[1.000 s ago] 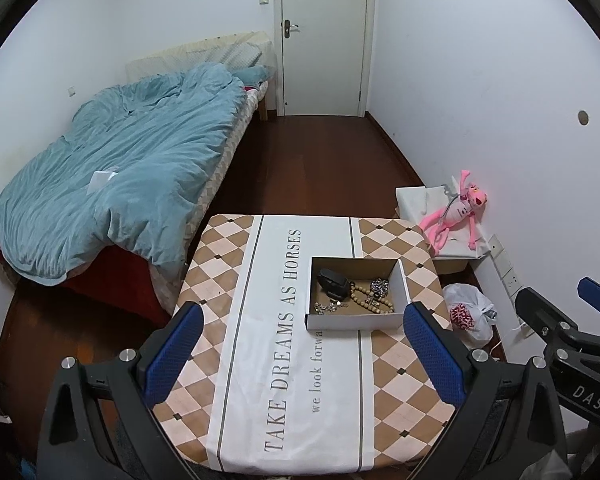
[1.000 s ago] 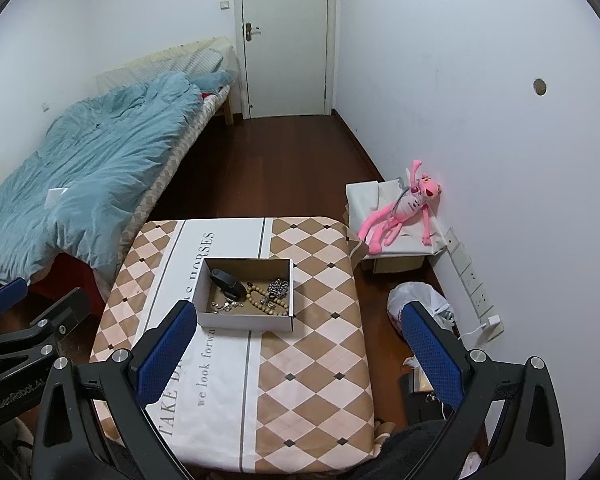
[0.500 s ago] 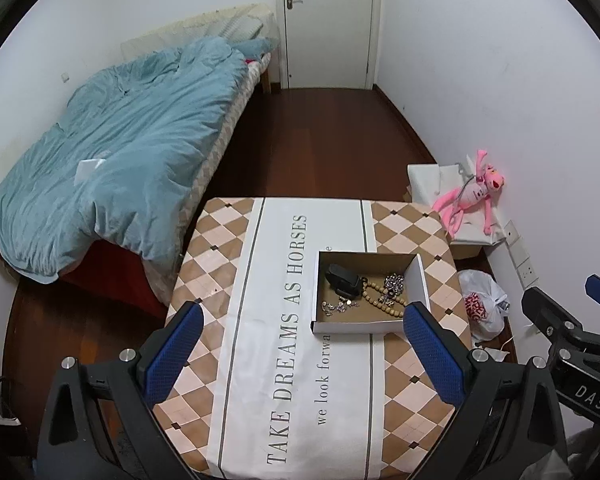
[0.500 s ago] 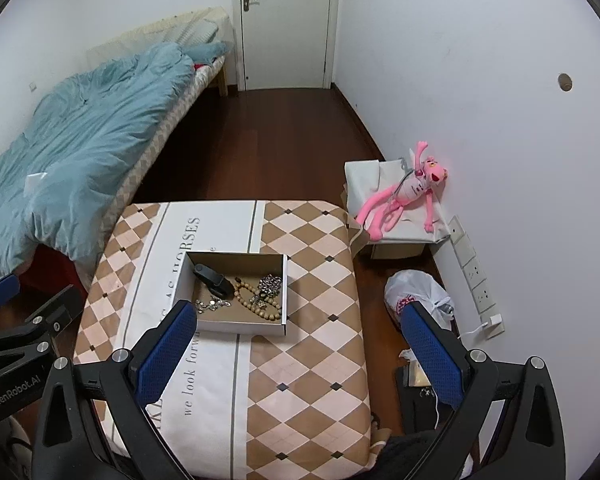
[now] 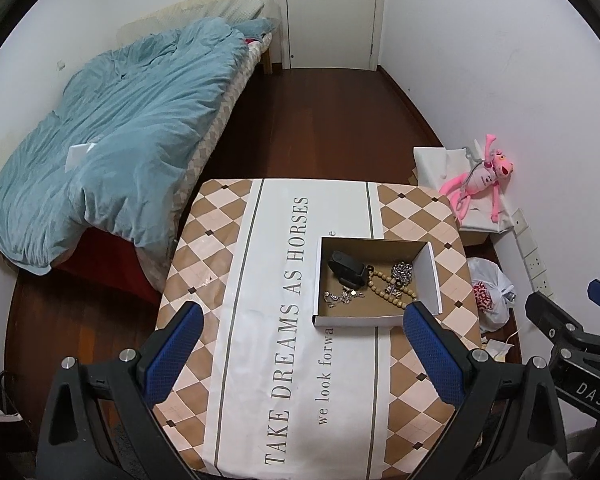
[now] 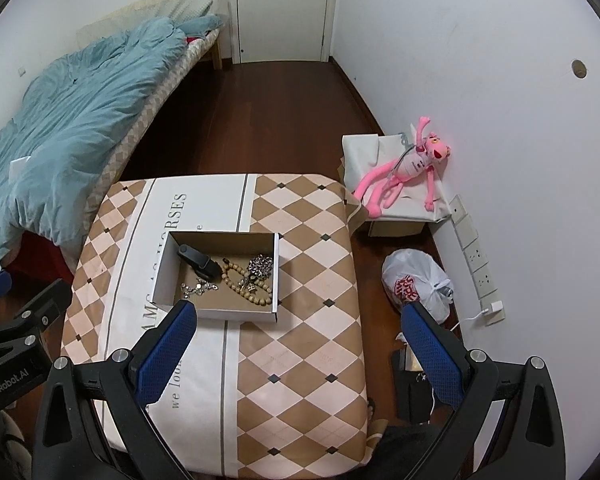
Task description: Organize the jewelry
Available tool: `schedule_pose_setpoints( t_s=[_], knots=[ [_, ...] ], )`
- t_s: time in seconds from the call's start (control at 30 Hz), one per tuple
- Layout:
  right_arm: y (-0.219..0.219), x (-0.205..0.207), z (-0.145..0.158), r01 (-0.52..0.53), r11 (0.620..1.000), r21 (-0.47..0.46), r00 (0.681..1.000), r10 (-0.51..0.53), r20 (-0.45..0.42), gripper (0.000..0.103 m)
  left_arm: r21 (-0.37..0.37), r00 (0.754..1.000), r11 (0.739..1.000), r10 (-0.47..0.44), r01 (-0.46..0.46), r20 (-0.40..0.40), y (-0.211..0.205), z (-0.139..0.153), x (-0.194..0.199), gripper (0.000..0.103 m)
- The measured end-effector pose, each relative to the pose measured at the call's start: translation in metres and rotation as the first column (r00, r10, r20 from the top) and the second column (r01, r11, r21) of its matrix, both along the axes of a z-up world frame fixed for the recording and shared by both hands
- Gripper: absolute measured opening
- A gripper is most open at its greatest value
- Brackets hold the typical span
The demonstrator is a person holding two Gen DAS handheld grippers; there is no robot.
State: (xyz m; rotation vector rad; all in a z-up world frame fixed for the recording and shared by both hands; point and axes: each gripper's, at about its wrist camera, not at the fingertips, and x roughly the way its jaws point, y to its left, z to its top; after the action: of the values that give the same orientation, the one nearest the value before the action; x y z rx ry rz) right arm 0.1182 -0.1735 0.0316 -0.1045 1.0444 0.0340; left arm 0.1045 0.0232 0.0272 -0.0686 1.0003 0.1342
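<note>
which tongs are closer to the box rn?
Right, narrowly. The right tongs have their left fingertip at the near wall of the box. The left tongs sit just short of the box, which lies toward their right fingertip.

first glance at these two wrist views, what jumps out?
The open cardboard box in the middle of the checkered tablecloth, holding a black band, wooden beads and silver chains. Then the pink plush toy sprawled on a low box against the right wall, and the rumpled blue duvet on the bed at left. Both grippers hang open and empty above the near table edge.
</note>
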Motion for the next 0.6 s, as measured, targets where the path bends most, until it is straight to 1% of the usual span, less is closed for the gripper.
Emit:
schedule_pose_setpoints(
  t_s=[0.27,0.6],
  knots=[
    [0.0015,0.0008,-0.0031,-0.005,1.0,0.002,1.0,0.005,-0.017,0.103,-0.004,1.0,1.0,0.001,-0.001,-0.008,0.0004,-0.0034,0.0003,0.102],
    [0.0026,0.0004,-0.0059,-0.013,1.0,0.003,0.999,0.013,-0.033,0.103,0.012,1.0,1.0,-0.002,0.002,-0.01,0.0033,-0.0053,-0.0002,0.102]
  ],
)
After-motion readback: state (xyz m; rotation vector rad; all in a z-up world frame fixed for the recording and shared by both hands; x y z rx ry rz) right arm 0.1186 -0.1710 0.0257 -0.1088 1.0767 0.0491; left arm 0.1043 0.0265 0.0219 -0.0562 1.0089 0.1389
